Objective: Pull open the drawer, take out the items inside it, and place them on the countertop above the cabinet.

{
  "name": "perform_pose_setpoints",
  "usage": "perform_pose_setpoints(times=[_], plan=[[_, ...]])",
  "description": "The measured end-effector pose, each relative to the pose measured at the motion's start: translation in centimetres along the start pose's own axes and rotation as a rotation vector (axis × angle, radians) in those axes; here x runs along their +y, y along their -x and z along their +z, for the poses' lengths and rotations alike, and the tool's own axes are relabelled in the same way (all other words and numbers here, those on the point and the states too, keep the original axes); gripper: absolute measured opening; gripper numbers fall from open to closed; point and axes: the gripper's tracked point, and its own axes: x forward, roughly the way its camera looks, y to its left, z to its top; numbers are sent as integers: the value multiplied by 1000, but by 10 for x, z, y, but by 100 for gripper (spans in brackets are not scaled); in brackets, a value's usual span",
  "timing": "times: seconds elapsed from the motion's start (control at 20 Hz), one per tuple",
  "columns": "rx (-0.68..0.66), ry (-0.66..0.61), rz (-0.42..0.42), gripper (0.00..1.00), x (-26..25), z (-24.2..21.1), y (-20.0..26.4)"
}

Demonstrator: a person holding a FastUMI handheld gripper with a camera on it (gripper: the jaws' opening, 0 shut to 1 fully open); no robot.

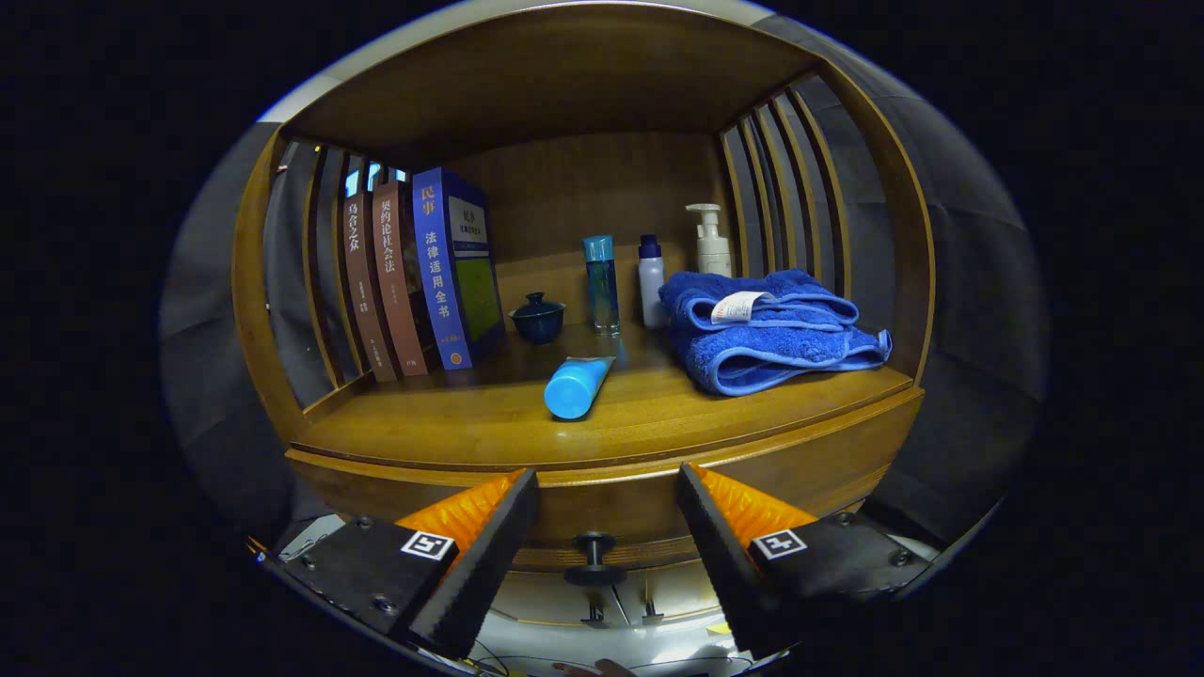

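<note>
Flanking the drawer knob, tool gapes below tube.

drawer: wooden, shut | knob: dark, between claw fingers, untouched

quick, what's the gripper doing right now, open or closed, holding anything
Gripper: jaws open, holding nothing, with the drawer knob in the gap between them and not yet gripped.

Three upright books lean beside a small dark lidded cup, with a pump bottle standing behind a folded blue towel.
</note>
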Motion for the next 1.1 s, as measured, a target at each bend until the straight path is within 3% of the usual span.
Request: perform_pose_setpoints(times=[0.35,0.5,0.95,1.1], plan=[[22,22,11,99,2,2,3],[-17,35,8,99,2,23,14],[-263,45,68,99,10,164,100],[-325,70,87,99,13,193,133]])
